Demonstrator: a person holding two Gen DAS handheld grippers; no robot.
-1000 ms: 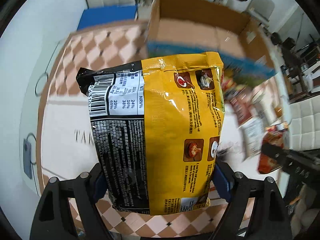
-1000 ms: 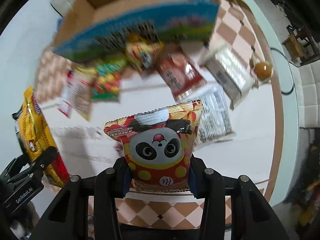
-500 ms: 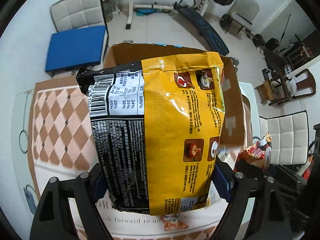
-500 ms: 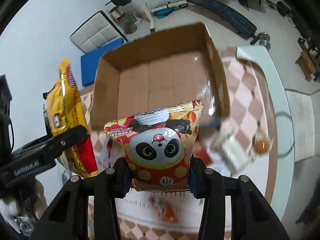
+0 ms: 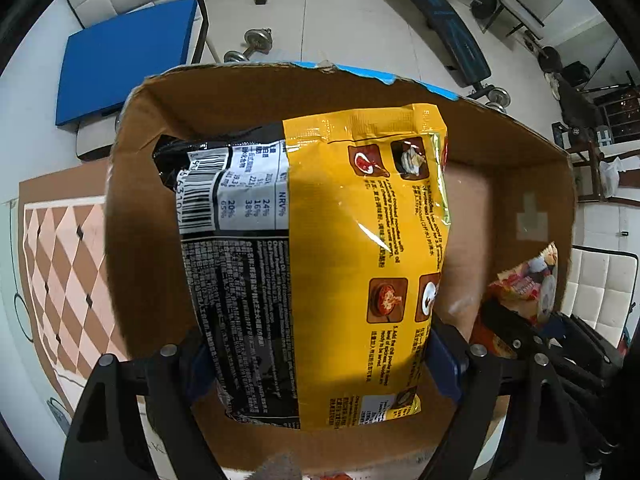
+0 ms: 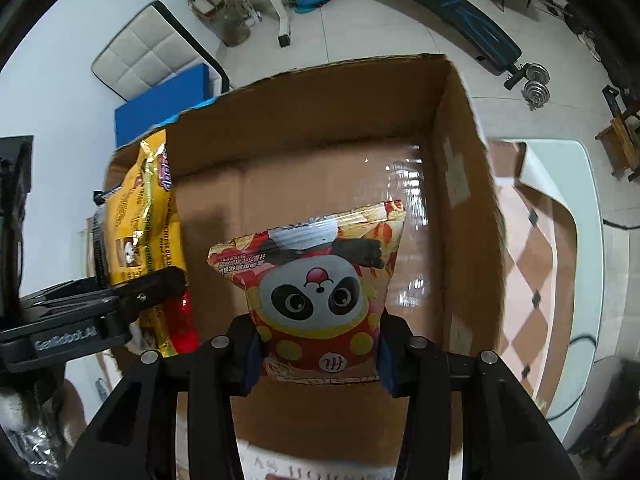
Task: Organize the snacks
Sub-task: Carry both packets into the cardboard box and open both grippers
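My left gripper (image 5: pixel 318 364) is shut on a large yellow and black noodle packet (image 5: pixel 320 260), held above the open cardboard box (image 5: pixel 136 208). My right gripper (image 6: pixel 318 354) is shut on a small red and yellow panda snack bag (image 6: pixel 320 292), which hangs over the same box (image 6: pixel 312 160). In the right wrist view the noodle packet (image 6: pixel 148 224) and the left gripper (image 6: pixel 120 312) show at the left, over the box's left side. The panda bag (image 5: pixel 528 284) and the other gripper appear at the right of the left wrist view. The box floor in sight holds nothing.
The box stands on a table with a brown and pink checked cloth (image 5: pixel 60 272), whose white rim (image 6: pixel 588 280) curves at the right. Beyond the table lie a blue mat (image 5: pixel 128 68), white padded chairs (image 6: pixel 148 56), a weight bench (image 6: pixel 452 8) and dumbbells (image 5: pixel 252 44) on a tiled floor.
Both grippers have travelled from above the loose snacks on the table to above the box's open top. Each still holds its packet the same way.
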